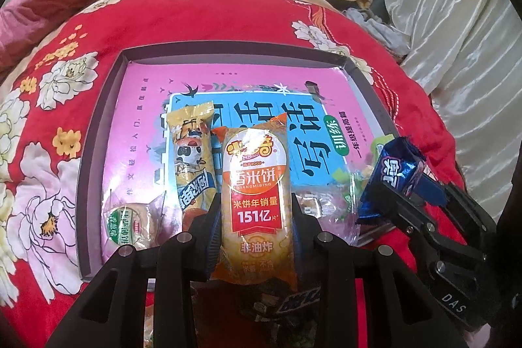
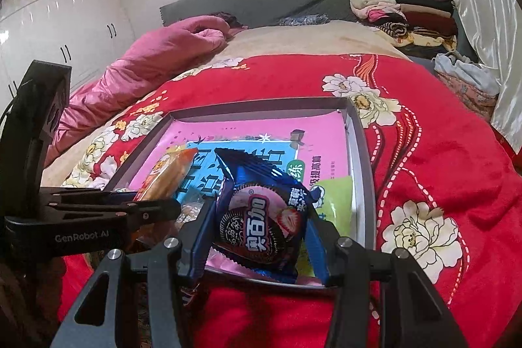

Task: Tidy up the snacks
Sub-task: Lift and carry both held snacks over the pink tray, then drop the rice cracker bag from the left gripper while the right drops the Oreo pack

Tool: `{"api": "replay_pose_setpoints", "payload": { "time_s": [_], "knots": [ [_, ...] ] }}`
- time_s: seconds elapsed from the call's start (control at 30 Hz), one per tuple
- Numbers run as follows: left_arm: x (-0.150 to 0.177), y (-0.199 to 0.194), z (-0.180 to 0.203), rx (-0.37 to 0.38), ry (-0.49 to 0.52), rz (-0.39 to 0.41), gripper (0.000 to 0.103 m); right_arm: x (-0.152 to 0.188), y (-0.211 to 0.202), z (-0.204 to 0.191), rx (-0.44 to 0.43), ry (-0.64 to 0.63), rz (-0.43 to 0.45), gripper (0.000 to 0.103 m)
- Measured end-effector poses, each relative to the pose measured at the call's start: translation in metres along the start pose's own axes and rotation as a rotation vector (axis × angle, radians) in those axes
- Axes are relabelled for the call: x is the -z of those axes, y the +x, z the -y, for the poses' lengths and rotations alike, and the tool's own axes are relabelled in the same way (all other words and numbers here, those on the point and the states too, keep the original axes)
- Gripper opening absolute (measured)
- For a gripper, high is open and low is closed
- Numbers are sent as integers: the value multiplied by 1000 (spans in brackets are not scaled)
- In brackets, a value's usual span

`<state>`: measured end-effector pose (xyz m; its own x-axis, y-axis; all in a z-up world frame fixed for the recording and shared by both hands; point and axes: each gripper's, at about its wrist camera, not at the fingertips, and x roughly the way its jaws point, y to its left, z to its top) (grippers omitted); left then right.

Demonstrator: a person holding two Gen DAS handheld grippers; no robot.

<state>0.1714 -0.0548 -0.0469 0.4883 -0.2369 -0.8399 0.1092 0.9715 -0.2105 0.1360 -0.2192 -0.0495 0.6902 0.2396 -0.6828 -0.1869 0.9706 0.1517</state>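
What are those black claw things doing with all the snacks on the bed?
A person is sorting snacks into a shallow grey box on the red flowered blanket. The left gripper clamps an orange rice-cracker packet, and the right gripper clamps a blue cookie packet. Both are held above the box, where a yellow snack packet already lies.

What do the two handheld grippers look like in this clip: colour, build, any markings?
Both are matte black linkage frames with silver pivot pins and ribbed blue pads inside the fingers. The left gripper carries white "GenRobot.AI" lettering on its side, seen from the right wrist; the right gripper shows "DAS" in the left wrist view. No cables, hands or sleeves visible.
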Motion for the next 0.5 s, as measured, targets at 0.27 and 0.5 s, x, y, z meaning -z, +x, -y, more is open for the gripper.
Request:
{"api": "replay_pose_setpoints", "payload": {
  "time_s": [0.27,0.5],
  "knots": [
    [-1,3,-4,-9,-8,-6,36,1,0,-1,-8,-4,-8,51],
    [0,5,-6,-14,-14,-15,36,2,0,0,-5,-1,-17,51]
  ]
}}
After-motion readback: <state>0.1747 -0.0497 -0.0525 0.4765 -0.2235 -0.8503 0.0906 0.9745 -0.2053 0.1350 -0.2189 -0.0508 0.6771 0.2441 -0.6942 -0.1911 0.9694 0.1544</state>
